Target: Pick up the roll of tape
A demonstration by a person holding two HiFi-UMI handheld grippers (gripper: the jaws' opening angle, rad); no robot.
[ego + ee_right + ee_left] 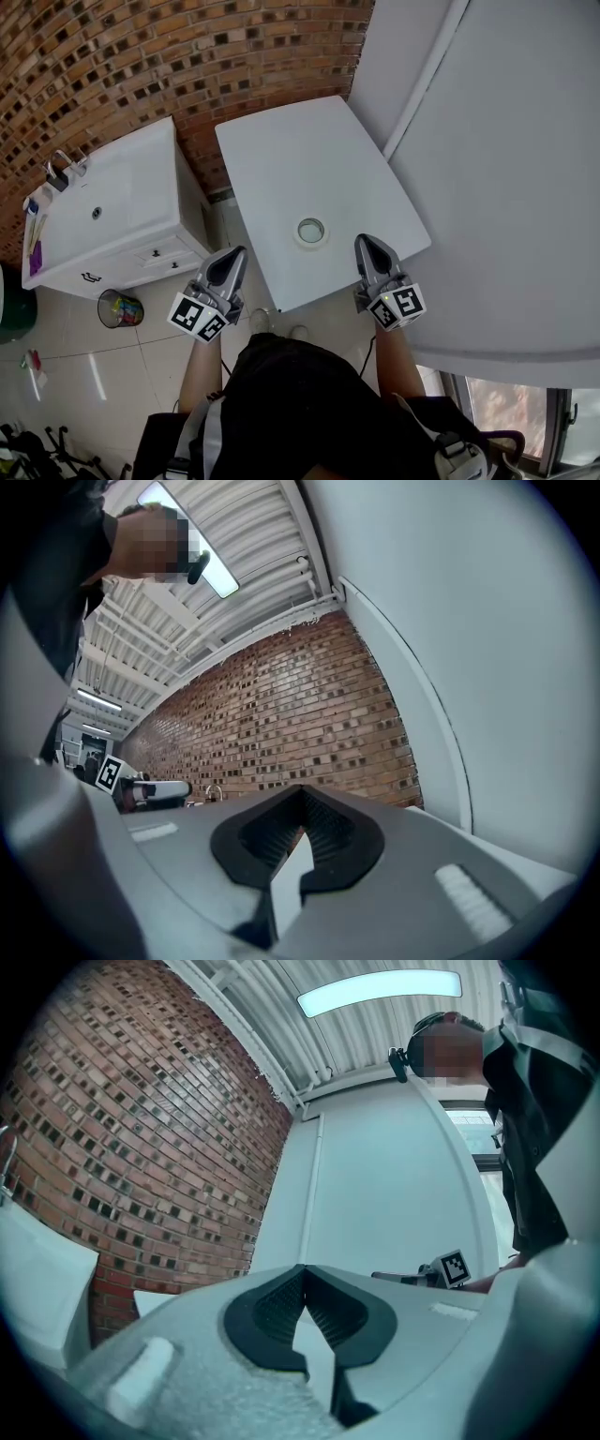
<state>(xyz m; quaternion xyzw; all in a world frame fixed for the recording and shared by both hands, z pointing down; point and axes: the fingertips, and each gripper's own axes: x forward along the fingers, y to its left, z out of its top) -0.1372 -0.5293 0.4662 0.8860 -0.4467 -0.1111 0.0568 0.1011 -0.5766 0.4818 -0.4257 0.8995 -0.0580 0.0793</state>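
Note:
The roll of tape [310,231], a pale ring lying flat, sits on the white table [281,159] near its front edge. In the head view my left gripper [235,253] hangs off the table's left front corner, to the left of the roll and apart from it. My right gripper [365,242] is over the table's front right part, a short way right of the roll. Both grippers point away from me with nothing held. Seen close up, the left gripper [302,1270] and the right gripper [300,790] each have their tips meeting. Neither gripper view shows the roll.
A white sink cabinet [112,216] with a faucet [58,172] stands left of the table against the brick wall [141,56]. A wire waste basket [120,307] stands on the tiled floor below it. A white wall panel [506,187] runs close along the table's right side.

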